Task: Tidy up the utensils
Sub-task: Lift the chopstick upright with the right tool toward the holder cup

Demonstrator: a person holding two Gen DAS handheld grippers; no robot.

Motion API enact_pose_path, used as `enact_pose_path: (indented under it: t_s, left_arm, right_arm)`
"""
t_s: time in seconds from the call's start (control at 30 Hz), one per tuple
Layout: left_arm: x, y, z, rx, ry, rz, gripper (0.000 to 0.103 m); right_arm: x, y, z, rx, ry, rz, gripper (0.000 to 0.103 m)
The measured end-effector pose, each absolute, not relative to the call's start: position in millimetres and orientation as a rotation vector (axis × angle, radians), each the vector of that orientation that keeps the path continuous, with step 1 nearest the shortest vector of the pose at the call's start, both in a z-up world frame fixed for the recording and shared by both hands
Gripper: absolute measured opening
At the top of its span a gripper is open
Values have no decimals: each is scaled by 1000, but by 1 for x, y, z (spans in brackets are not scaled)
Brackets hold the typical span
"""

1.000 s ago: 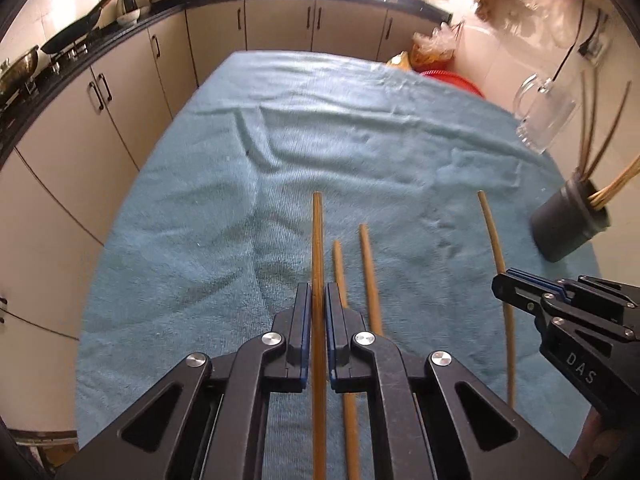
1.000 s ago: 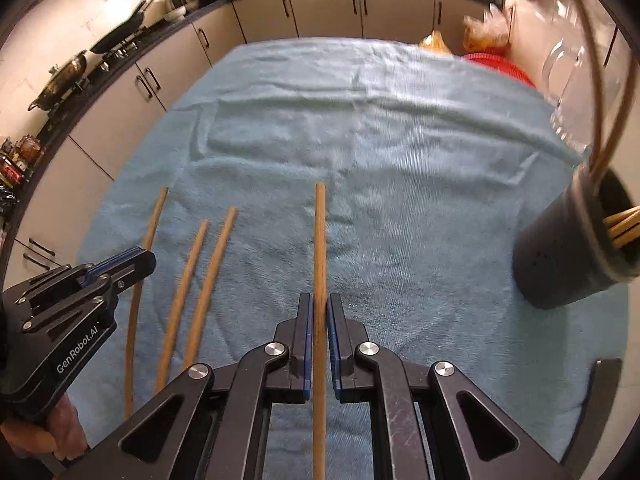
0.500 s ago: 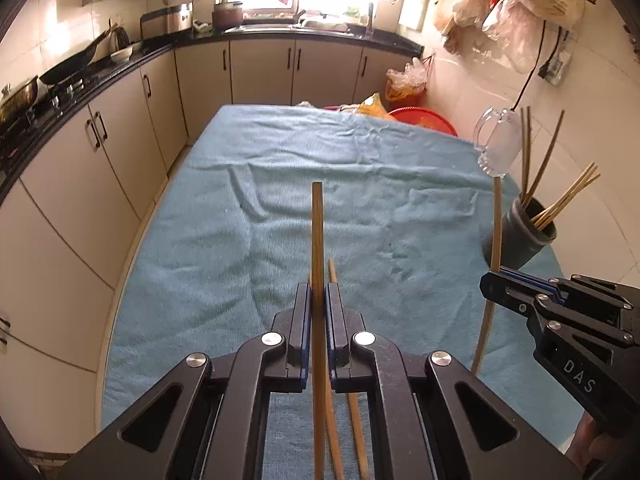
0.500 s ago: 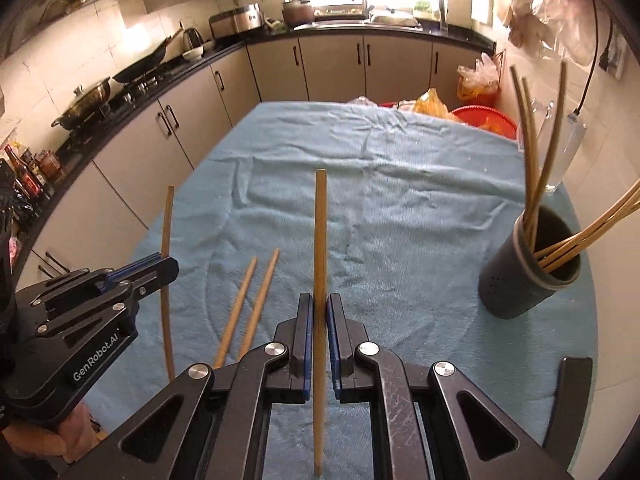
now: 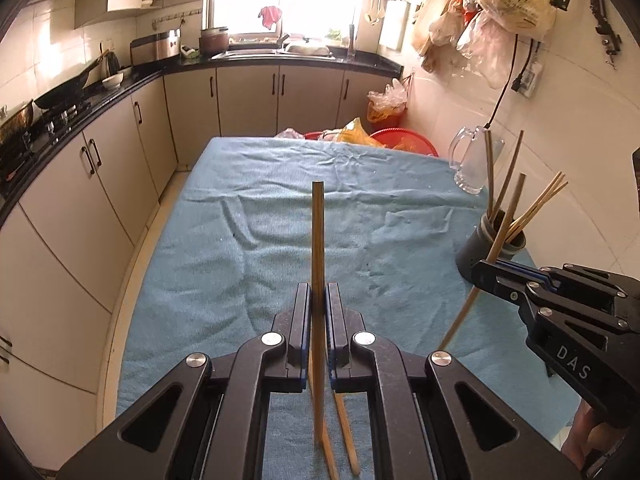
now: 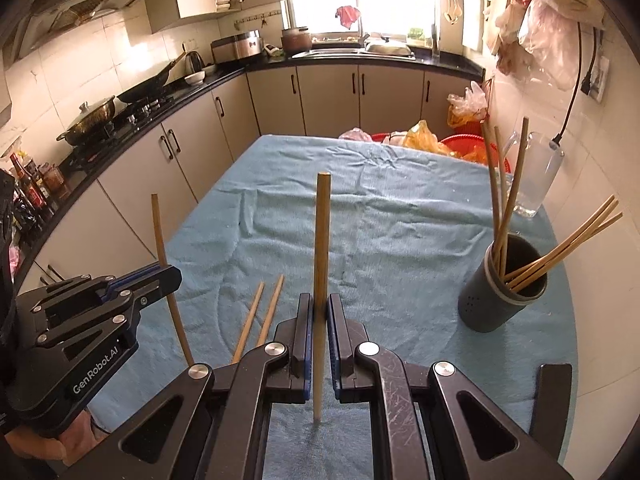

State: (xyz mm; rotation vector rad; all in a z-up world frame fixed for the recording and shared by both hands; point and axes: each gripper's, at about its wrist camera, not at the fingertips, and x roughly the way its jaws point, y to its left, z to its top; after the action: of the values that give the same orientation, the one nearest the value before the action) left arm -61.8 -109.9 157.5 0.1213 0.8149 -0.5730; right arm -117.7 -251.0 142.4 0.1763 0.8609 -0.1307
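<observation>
The blue towel covered the whole table, and the dark holder stood at its right edge, already with several chopsticks in it. It lay ahead and to the right of both grippers, nearer to the right gripper. This one pinched one chopstick, almost upright. The left gripper pinched another chopstick the same way. Two loose chopsticks lay on the towel between them, their near ends hidden behind the gripper.
</observation>
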Motion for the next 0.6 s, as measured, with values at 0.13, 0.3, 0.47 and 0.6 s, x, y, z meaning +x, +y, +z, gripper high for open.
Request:
enact_pose_path:
  t_s: [0.13,0.3,0.47,0.6]
  left_arm:
    - [-64,-108,164,122,799,-578,6]
    - [-66,-108,171,125,782,-582,6]
    - [-68,-107,179,127,759,-585,6]
    - [-69,-105,184,125,744,-583,6]
  right_arm:
    - [-121,-249,149,172,842,-134,7]
    - [-124,-249,155,170,825,-137,7]
    - [-126,-250,159,170,812,-139,7]
    - [-128,-251,161,173,802,-143,7]
